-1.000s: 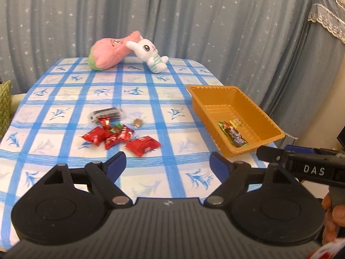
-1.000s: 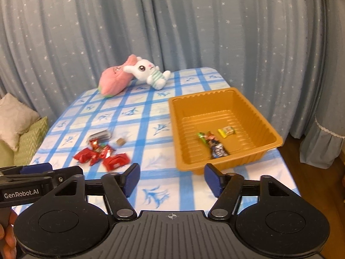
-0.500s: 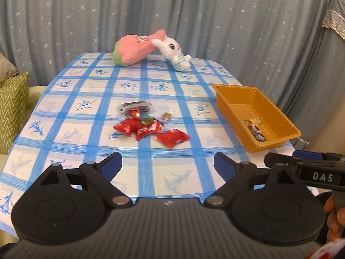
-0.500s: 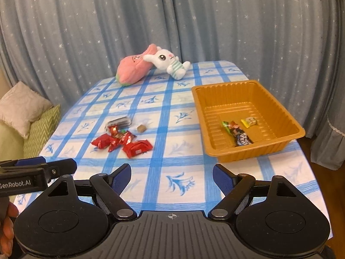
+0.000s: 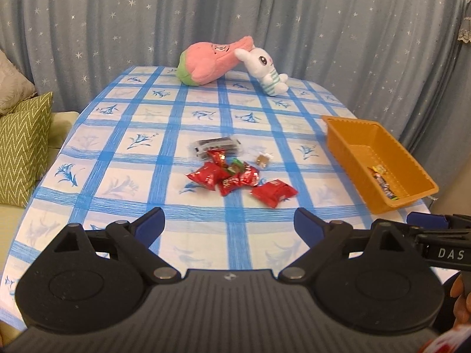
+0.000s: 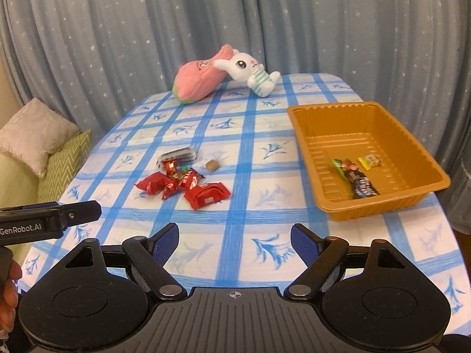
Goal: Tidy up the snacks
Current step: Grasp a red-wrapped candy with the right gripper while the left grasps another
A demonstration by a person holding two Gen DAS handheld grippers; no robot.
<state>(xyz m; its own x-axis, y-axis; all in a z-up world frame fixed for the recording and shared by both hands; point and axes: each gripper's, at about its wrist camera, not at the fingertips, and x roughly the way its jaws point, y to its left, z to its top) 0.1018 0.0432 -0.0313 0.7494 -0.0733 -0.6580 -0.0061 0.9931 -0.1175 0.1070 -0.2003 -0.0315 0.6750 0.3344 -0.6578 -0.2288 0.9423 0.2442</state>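
A pile of red snack packets [image 5: 235, 179] [image 6: 182, 184] lies mid-table, with a dark clear-wrapped packet [image 5: 216, 145] [image 6: 176, 156] behind it and a small brown candy [image 5: 262, 160] [image 6: 212, 165] to its right. An orange tray [image 5: 347, 135] [image 6: 323, 117] at the right edge holds three snacks [image 6: 356, 176]. My left gripper [image 5: 229, 222] is open and empty, above the table's near edge, short of the pile. My right gripper [image 6: 234, 239] is open and empty, between pile and tray.
A pink plush [image 5: 209, 61] [image 6: 197, 79] and a white bunny plush [image 5: 265, 67] [image 6: 250, 70] lie at the far edge of the blue-checked tablecloth [image 5: 141, 147]. Cushions [image 5: 20, 147] [image 6: 38, 135] sit off the table's left side. Grey starry curtains hang behind.
Both grippers have swung left, so the snack pile now sits nearer the centre of each view and the tray further right. Both stay open.
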